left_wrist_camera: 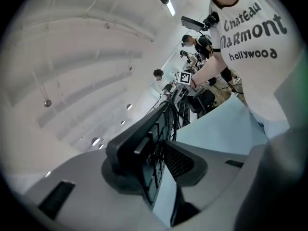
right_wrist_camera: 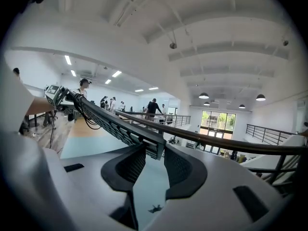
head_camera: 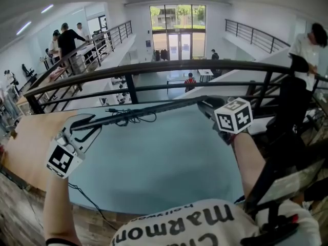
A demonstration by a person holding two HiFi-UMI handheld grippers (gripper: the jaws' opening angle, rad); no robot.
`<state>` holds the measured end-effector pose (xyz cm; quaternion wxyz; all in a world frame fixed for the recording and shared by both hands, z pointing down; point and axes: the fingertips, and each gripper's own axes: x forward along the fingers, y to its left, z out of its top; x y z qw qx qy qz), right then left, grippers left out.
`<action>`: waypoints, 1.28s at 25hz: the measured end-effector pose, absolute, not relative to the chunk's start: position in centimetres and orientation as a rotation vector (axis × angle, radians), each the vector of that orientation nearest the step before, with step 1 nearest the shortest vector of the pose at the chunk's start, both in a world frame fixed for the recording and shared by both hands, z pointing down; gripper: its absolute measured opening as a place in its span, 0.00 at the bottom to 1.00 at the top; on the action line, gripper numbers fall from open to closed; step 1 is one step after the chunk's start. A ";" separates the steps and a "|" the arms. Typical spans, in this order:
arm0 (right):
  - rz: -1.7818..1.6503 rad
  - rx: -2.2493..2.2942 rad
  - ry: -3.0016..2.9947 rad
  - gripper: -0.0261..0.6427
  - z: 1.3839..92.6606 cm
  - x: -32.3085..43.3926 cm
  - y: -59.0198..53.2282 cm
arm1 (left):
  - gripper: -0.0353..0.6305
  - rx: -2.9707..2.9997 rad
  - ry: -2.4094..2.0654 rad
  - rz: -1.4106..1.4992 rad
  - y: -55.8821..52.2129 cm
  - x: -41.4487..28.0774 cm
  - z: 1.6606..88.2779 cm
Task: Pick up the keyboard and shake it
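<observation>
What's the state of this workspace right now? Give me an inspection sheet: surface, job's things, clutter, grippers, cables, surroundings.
Surface: light blue mat on a wooden table.
Job's things: keyboard held up off the mat, seen edge-on, spanning the two grippers.
Clutter: nothing seen.
Grippers: left gripper has its fingers clamped on one end of the keyboard; right gripper has its fingers clamped on the other end.
Cables: black cable bunched against the keyboard; a thin lead trails across the mat's near edge.
Surroundings: black railing just behind the table, an open hall beyond it, people on the far walkway.
</observation>
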<state>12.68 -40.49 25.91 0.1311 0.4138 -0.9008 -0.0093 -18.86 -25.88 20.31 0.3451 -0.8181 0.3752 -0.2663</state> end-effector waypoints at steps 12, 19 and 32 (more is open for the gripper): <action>-0.158 1.276 -2.735 0.24 23.2 12.5 -38.7 | 0.21 -1.824 0.824 -0.764 -21.4 -17.4 17.2; -0.231 1.306 -2.803 0.24 21.4 12.5 -37.5 | 0.20 -1.706 0.849 -0.747 -19.7 -17.2 15.3; -0.188 1.307 -2.827 0.24 21.8 12.3 -37.4 | 0.20 -1.679 0.864 -0.784 -18.8 -17.0 15.4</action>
